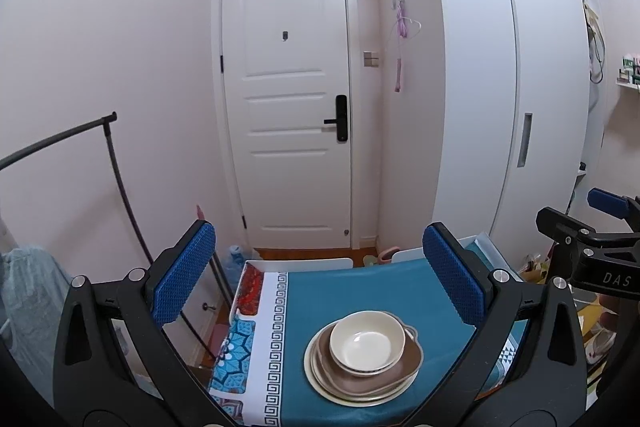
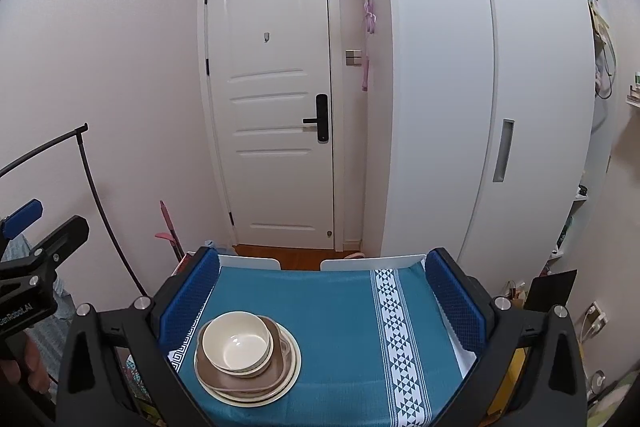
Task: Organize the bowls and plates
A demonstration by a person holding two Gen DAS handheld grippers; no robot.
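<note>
A cream bowl (image 1: 362, 343) sits on top of a stack of dishes: beneath it lies a brown plate (image 1: 400, 373) of irregular outline, and under that a wider cream plate (image 1: 320, 375) whose rim shows all round. In the right wrist view the same cream bowl (image 2: 236, 343) crowns the brown plate (image 2: 240, 381) and the cream plate (image 2: 294, 359). The stack stands on a table (image 1: 320, 291) covered with a teal cloth (image 2: 336, 311) that carries a white band of dark triangles on one side and a white key-pattern border on the other, with a red and blue patterned strip at the far left edge. The left hand-held gripper (image 1: 320, 279) hangs above the table with its blue-padded fingers (image 1: 184, 275) spread wide, holding nothing, the stack lying low between them. The right hand-held gripper (image 2: 322, 299) is likewise wide open and empty, its blue pads (image 2: 456, 303) apart, with the stack near its left finger. Each gripper shows at the edge of the other's view. Beyond the table are two white chair backs (image 2: 372, 261), a white panelled door (image 1: 286, 99) with a black handle lock (image 1: 340, 118), a tall white wardrobe (image 1: 480, 67) to the right and a black clothes rail (image 1: 116, 163) to the left.
</note>
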